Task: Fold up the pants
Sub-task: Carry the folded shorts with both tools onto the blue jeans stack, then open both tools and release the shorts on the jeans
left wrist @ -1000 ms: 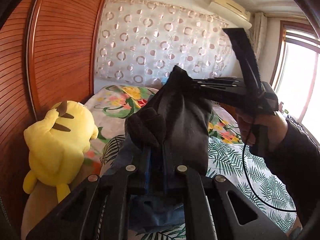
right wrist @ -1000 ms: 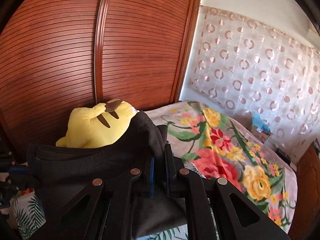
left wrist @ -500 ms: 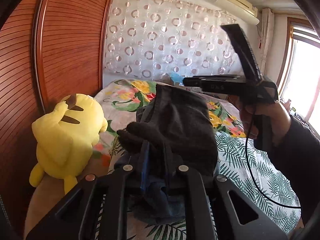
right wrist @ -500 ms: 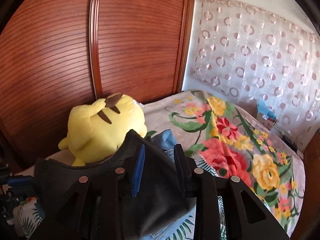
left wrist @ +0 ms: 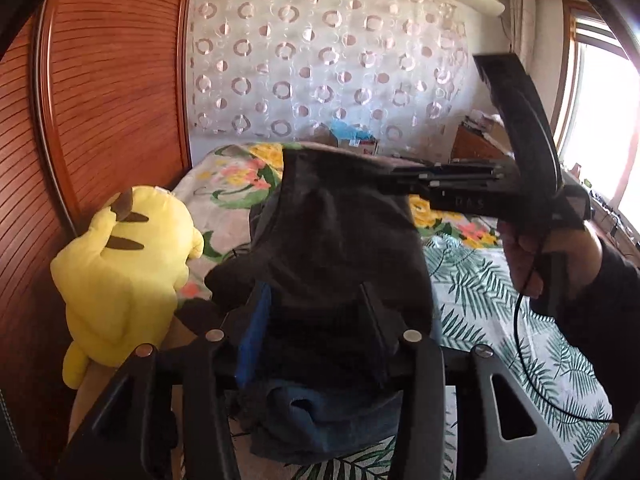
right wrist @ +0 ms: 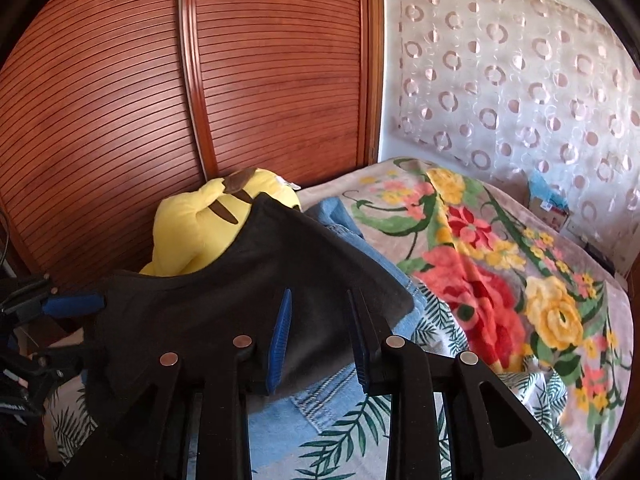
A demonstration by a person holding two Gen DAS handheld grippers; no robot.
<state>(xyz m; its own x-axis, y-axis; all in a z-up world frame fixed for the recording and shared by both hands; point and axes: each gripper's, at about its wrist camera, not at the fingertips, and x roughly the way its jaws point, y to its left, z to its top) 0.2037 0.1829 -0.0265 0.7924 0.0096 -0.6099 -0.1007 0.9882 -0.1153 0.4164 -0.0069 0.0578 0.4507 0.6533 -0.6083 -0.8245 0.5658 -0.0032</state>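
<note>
The folded dark pants [left wrist: 336,248] lie on top of folded blue jeans [right wrist: 360,248] on the bed; they also show in the right wrist view [right wrist: 240,296]. My left gripper [left wrist: 314,300] is open, its fingers spread either side of the near edge of the pants. My right gripper [right wrist: 320,300] is open above the pants' edge; in the left wrist view it [left wrist: 404,178] reaches in from the right at the far edge of the pants. The left gripper's blue pad [right wrist: 74,304] shows at the left of the right wrist view.
A yellow plush toy [left wrist: 120,272] sits left of the pile against the wooden wardrobe [left wrist: 100,100]. The bed carries a floral blanket [right wrist: 500,272] and a leaf-print sheet [left wrist: 480,292]. A circle-patterned curtain [left wrist: 328,60] hangs behind, with a window [left wrist: 600,120] at right.
Both grippers held the dark pants up, lowered them onto the jeans pile, then opened. The right one opened first and the left one after; the pants now rest released.
</note>
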